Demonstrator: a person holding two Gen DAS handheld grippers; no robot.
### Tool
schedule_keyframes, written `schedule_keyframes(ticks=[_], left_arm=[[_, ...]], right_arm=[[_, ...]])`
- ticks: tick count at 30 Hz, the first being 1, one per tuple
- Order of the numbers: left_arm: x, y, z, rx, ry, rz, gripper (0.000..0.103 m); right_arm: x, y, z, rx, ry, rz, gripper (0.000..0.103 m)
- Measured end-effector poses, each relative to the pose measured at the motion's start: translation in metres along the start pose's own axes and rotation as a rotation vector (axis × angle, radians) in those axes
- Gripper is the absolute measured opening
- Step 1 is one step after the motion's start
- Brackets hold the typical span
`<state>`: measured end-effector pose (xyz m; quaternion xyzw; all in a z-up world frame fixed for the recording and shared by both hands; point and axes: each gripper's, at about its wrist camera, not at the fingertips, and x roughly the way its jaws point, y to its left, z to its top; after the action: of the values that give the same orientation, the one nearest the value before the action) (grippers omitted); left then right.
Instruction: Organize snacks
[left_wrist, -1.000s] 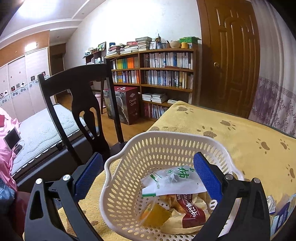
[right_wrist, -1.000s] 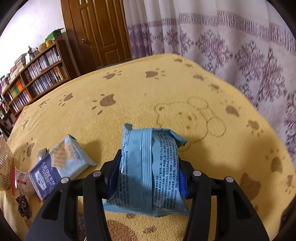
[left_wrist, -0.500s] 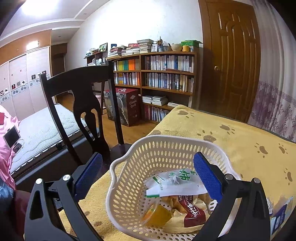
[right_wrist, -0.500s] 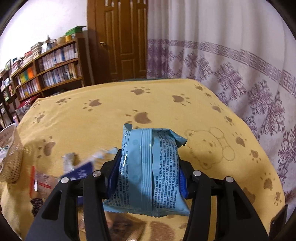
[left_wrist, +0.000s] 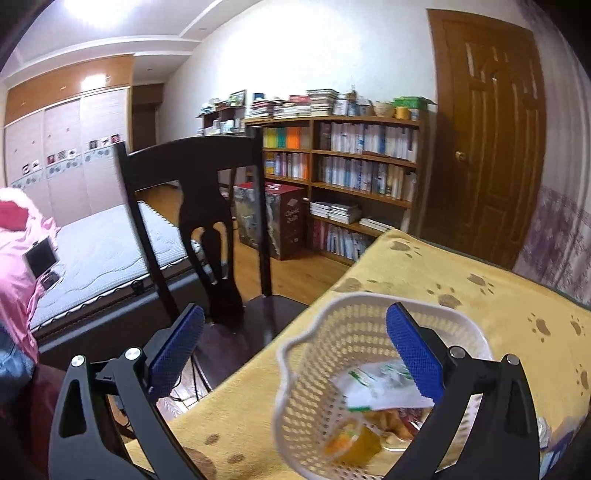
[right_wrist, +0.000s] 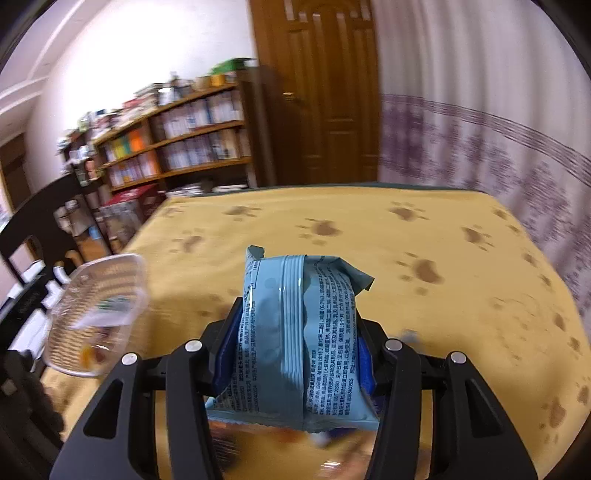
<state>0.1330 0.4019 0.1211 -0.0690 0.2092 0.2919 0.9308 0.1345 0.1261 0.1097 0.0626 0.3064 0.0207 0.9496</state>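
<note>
Your right gripper clamps the blue pack mid-air over the table, basket off left as its likely target; your left gripper gapes wide and empty by the basket, clear of the drop.

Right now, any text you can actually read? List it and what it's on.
"Classic Quilt": dark red box beside the bookshelf, faint.
Blue snack packet: dense small print, too small to read.
White-green packet in the basket: blurred.
Book spines: unreadable.
</note>
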Motion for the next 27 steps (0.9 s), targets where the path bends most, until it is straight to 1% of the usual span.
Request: schedule_keyframes(ticks=[6, 11, 18, 21, 24, 27], left_arm=[[0.004, 0.023, 0.007, -0.073, 0.000, 0.041, 0.100], [0.007, 0.035, 0.008, -0.106, 0.003, 0.068, 0.100], [0.011, 0.050, 0.009, -0.164, 0.017, 0.099, 0.100], [0.011, 0.053, 0.008, -0.176, 0.020, 0.108, 0.100], [0.012, 0.054, 0.008, -0.184, 0.021, 0.111, 0.100], [0.011, 0.055, 0.008, -0.191, 0.024, 0.113, 0.100]], right_arm=[[0.003, 0.066, 0.012, -0.079, -0.001, 0.174, 0.052], [0.011, 0.107, 0.014, -0.130, 0.022, 0.273, 0.052], [0.030, 0.146, 0.011, -0.176, 0.083, 0.353, 0.052], [0.037, 0.158, 0.013, -0.196, 0.091, 0.381, 0.053], [0.037, 0.161, 0.014, -0.197, 0.074, 0.405, 0.068], [0.036, 0.158, 0.015, -0.195, 0.066, 0.406, 0.068]])
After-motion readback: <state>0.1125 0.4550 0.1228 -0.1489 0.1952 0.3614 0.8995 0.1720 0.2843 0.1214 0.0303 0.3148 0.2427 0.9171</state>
